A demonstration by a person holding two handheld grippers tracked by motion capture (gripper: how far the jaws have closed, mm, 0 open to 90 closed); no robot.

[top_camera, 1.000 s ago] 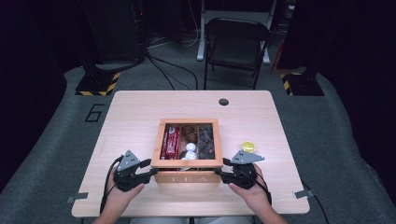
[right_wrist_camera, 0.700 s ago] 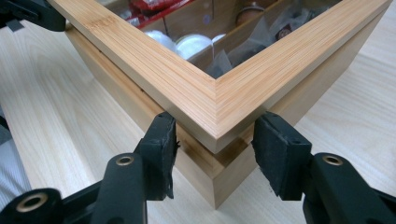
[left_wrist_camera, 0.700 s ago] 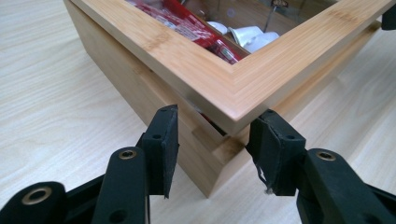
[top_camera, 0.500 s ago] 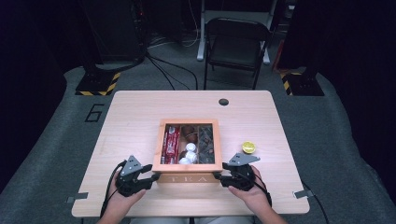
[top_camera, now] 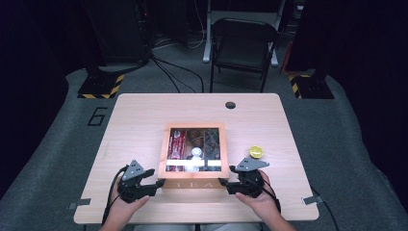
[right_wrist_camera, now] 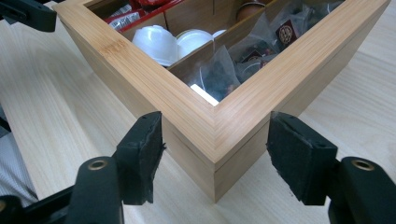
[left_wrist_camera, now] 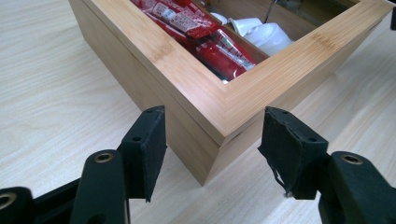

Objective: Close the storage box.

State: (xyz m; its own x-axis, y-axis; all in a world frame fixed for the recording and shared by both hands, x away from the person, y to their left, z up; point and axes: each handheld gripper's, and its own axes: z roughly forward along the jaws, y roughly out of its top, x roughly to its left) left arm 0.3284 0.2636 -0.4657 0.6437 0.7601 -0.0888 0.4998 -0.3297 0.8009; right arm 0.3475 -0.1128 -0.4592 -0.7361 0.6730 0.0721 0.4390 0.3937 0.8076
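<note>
Partly glare-hidden: wooden box (top_camera: 194,185) contents, claws (top_camera: 159,183) apart.

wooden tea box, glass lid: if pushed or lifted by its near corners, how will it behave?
The wooden box looks rigid, with flat sides, so it would probably slide rather than tip or roll. Packed compartments suggest some heft. The smooth bamboo corner between open pads may slip. The lid seam suggests a corner lift might open it.

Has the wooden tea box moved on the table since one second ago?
No; the wooden tea box keeps the same distance from the table's round hole.
</note>
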